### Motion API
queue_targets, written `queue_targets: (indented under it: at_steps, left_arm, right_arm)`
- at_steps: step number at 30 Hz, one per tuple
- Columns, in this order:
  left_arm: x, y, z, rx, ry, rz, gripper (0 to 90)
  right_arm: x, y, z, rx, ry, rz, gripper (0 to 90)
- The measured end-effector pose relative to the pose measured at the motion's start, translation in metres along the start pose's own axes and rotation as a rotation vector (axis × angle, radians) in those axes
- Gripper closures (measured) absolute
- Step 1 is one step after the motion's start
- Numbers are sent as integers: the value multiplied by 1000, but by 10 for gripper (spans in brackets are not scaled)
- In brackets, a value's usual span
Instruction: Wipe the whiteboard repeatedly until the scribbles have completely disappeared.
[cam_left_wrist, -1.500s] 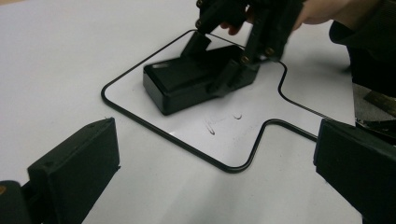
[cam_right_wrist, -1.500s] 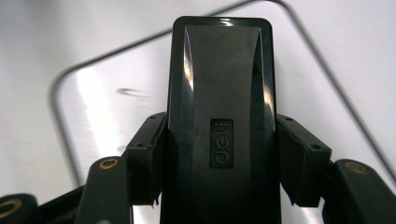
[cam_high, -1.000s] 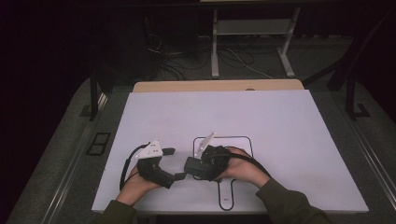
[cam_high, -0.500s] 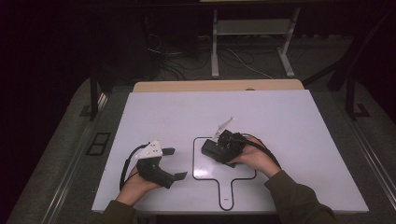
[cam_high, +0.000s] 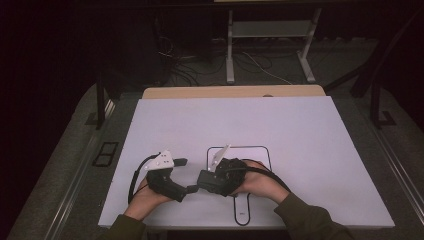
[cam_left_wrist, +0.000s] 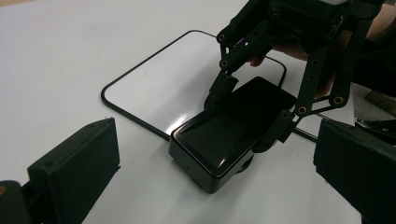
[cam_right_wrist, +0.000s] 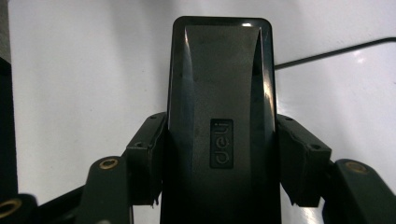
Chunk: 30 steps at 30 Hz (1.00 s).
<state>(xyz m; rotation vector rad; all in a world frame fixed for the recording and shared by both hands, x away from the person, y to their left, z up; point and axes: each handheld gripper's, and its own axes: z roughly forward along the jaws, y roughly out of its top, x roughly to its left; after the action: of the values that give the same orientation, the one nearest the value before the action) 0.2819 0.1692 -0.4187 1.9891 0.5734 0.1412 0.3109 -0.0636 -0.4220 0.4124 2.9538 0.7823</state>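
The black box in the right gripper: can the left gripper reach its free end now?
Probably yes. The left gripper is open, and the black box, clamped by the right gripper, lies just ahead with bare table between.

Black box (cam_right_wrist: 219, 116): glossy black plastic, smooth, light glinting off its long ridges, a matt embossed label set in the middle.
Right claw (cam_left_wrist: 247, 116): matt black plastic links, brass-coloured metal rivets at the joints, pads pressed on both sides of the box.
Left claw (cam_left_wrist: 205, 182): dull black blocks, slightly grainy, edges a bit rough.
Tabletop (cam_high: 280, 125): smooth white board, faint sheen, thin black printed outline (cam_left_wrist: 135, 70).
Far edge strip (cam_high: 235, 92): pale wood, matt.
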Motion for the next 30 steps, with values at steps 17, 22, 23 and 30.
queue_targets:
  at_steps: [17, 22, 23, 30]
  left_arm:
    - [0, 0, -1, -3, 1, 2, 0]
    - [0, 0, 0, -3, 1, 0, 0]
    - [0, 0, -1, -3, 1, -2, 0]
    - [1, 0, -1, -6, 1, 1, 0]
  right_arm:
    - [-22, -1, 1, -22, -49, 65, 388]
    - [-7, 4, 3, -12, -19, 25, 388]
    - [-9, 3, 3, -11, -24, 33, 388]
    - [-38, -16, -8, -3, -99, 115, 388]
